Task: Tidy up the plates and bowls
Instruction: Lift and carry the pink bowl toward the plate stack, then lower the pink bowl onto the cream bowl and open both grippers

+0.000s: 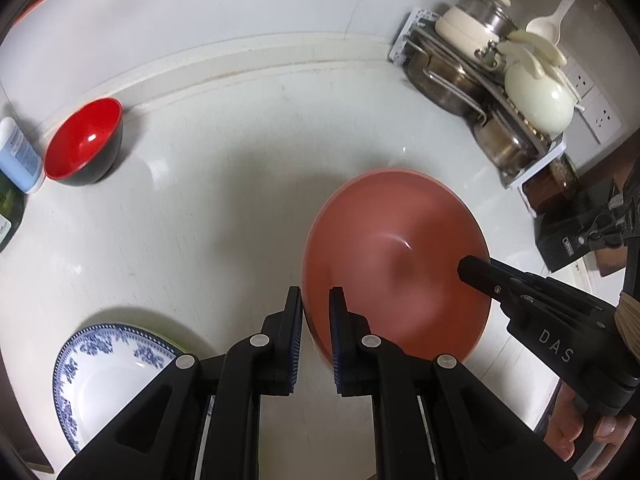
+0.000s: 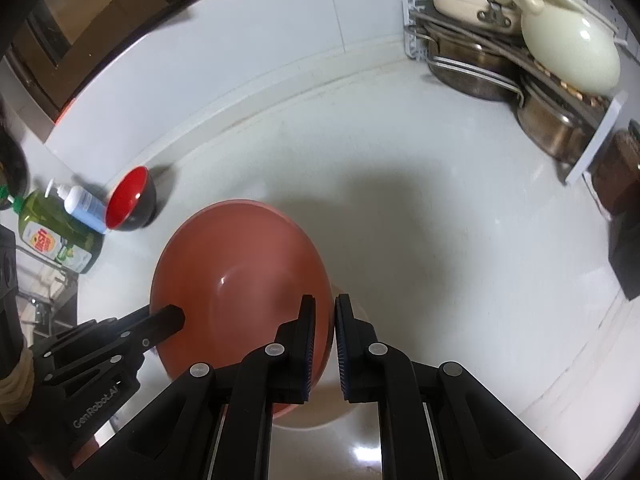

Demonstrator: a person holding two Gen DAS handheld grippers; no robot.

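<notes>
Left wrist view
Left gripper [image 1: 316, 320]: its fingers [image 1: 294, 320] are clamped on the near-left rim of the pink plate [image 1: 396, 256], one finger outside the rim, the other over the plate's inner face.
Pink plate: tilted and blurred, held above the white table [image 1: 224, 184]; whether any part of it touches the table cannot be told.
Right gripper [image 1: 476, 272]: it reaches in from the right, its tip at the plate's right rim; only one black finger shows here, so its grip cannot be told from this view.
Red bowl [image 1: 82, 140]: red inside, black outside, tipped on its side near the back wall, just beside a blue-and-white bottle [image 1: 18, 156].
Blue-patterned plate [image 1: 108, 376]: white with a blue floral rim, on the table at the lower left, well apart from the pink plate.
Dish rack [image 1: 496, 92]: back right corner, with steel pots and cream cookware.

Right wrist view
Right gripper [image 2: 325, 336]: its fingers [image 2: 308, 336] are clamped on the plate's right rim [image 2: 240, 264].
Left gripper [image 2: 168, 320]: at the plate's left rim.
Red bowl [image 2: 130, 200]: far left, touching the bottle [image 2: 84, 204]; a green soap bottle [image 2: 52, 236] stands beside that.
Dish rack [image 2: 516, 56]: top right.
</notes>
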